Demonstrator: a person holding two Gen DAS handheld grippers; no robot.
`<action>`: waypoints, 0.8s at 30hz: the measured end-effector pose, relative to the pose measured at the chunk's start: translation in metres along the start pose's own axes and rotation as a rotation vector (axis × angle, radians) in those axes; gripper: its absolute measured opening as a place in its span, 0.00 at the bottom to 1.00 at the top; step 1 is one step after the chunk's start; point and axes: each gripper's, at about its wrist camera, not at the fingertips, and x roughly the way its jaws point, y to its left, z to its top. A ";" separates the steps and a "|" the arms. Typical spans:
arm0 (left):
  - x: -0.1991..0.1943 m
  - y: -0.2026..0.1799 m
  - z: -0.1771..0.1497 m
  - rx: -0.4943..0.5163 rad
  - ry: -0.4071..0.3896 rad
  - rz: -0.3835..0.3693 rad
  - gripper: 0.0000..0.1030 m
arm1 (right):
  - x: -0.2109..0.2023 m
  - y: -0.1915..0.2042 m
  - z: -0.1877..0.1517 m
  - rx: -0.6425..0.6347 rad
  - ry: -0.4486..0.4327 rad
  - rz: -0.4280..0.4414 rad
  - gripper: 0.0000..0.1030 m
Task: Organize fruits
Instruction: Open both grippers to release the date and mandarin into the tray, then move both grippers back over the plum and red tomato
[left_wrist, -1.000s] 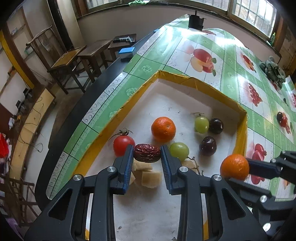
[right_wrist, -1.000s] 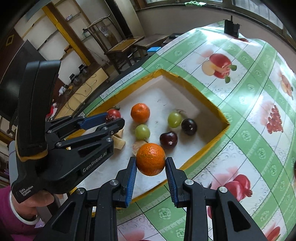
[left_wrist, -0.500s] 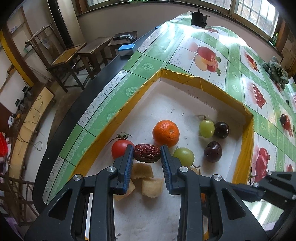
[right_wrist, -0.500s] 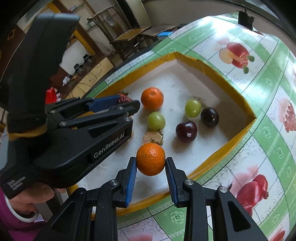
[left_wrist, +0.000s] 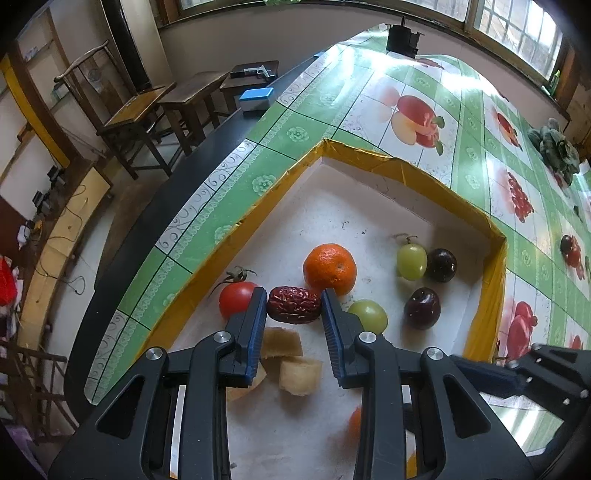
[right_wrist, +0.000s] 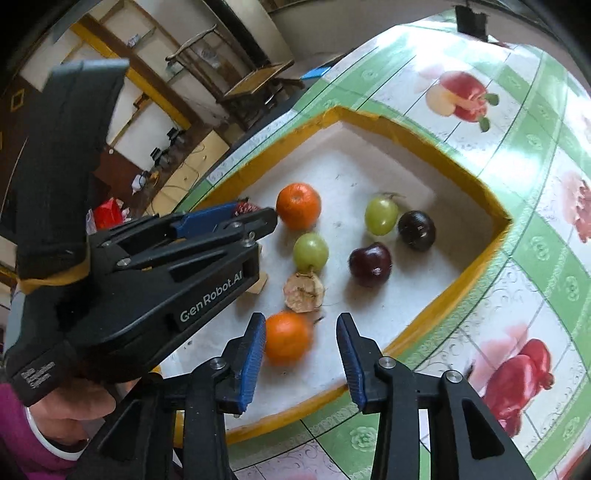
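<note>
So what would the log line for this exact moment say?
left hand-held gripper: shut on wrinkled dark-red date | right hand-held gripper: jaws just opening, round orange tangerine released, lying in yellow-rimmed white tray

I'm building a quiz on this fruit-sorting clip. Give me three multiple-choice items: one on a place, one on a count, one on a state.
1. Where does the red date sit?
A. between the left gripper's pads
B. on the green tablecloth
C. beside the dark plums

2. How many green grapes lie in the tray?
A. one
B. two
C. four

3. How does the right gripper stand to the near orange?
A. clamped on it
B. jaws just opened, orange beside one pad with a gap at the other
C. far from it

Answers: 1 A, the left gripper has a pad at each end of it. 2 B, two grapes show. 3 B, a gap shows at the other pad.
</note>
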 end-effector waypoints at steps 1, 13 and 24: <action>-0.001 -0.001 0.000 0.000 0.001 0.002 0.29 | -0.003 -0.001 0.000 0.003 -0.007 -0.003 0.38; -0.029 -0.022 0.006 0.034 -0.072 -0.001 0.53 | -0.051 -0.019 -0.006 0.051 -0.093 -0.057 0.39; -0.040 -0.071 0.009 0.099 -0.076 -0.064 0.53 | -0.101 -0.061 -0.038 0.136 -0.143 -0.127 0.40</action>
